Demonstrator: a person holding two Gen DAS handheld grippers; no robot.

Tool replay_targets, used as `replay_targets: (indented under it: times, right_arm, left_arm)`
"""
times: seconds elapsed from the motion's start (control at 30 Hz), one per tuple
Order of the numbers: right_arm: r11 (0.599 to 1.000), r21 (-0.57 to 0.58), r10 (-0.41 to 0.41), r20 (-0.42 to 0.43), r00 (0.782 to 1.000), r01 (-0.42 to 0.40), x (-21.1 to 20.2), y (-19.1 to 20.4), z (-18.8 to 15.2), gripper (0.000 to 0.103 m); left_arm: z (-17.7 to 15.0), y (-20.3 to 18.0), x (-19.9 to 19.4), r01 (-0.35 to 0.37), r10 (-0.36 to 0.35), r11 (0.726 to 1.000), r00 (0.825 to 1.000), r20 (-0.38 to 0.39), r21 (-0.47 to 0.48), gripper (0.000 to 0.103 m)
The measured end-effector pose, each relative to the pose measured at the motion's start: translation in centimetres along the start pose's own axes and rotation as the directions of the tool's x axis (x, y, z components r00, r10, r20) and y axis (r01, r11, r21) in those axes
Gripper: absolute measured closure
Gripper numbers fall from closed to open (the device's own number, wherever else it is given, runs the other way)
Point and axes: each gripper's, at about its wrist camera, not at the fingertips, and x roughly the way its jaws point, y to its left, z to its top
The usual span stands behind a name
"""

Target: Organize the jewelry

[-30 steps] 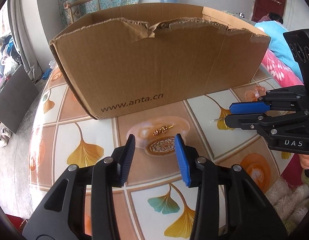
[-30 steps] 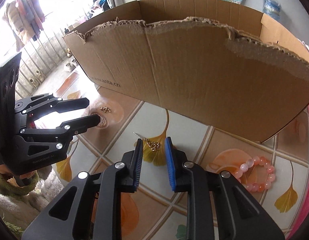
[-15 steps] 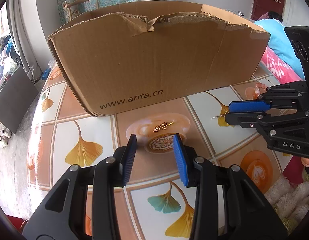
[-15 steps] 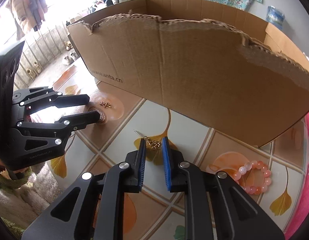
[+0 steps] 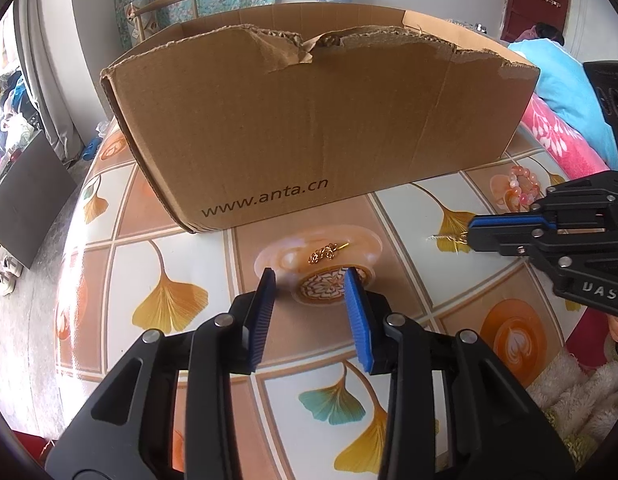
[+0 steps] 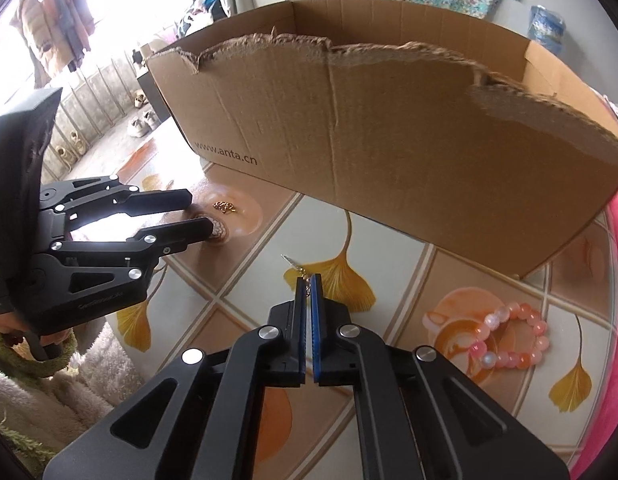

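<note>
A gold earring (image 6: 288, 259) lies on a yellow leaf print, its hook wire sticking out ahead of my right gripper (image 6: 307, 280). That gripper is shut on the earring's chain end, low at the table. It enters the left wrist view from the right as the right gripper (image 5: 474, 235), gold earring (image 5: 449, 237) at its tip. A second gold earring (image 5: 325, 254) rests on a peach patch just beyond my left gripper (image 5: 309, 280), which is open with nothing between its pads. A pink bead bracelet (image 6: 509, 336) lies to the right.
A big open cardboard box (image 5: 309, 132) with a torn front rim stands right behind the jewelry. The table (image 5: 169, 256) wears a glossy cloth with ginkgo leaves and cup prints. A fluffy sleeve (image 6: 49, 384) sits at the near edge. Pink bedding (image 5: 557, 136) lies on the right.
My right gripper's jaws have closed from a narrow gap onto the earring's chain. The left gripper's jaws have narrowed a little and it has stayed over the peach patch.
</note>
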Motion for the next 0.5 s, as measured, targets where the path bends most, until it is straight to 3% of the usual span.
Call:
replay_targets:
  times: [0.23,0.33,0.5]
  right_arm:
    - [0.999,0.023,0.046,0.001,0.999,-0.046,-0.8,-0.1,-0.4,0.096]
    - [0.999,-0.008,0.037,0.009,0.999,-0.037,-0.7,0.3,-0.1,0.082]
    - [0.995,-0.096,0.010,0.016,1.000,-0.009,0.7,1.4,0.9,0.082]
  left_arm:
    - [0.1,0.1,0.0,-0.003,0.003,1.000,1.000,-0.003,0.006,0.069]
    - [0.2,0.0,0.0,-0.006,0.006,1.000,1.000,-0.004,0.009,0.069]
    - [0.2,-0.2,0.0,-0.012,0.012,1.000,1.000,-0.005,0.016,0.069]
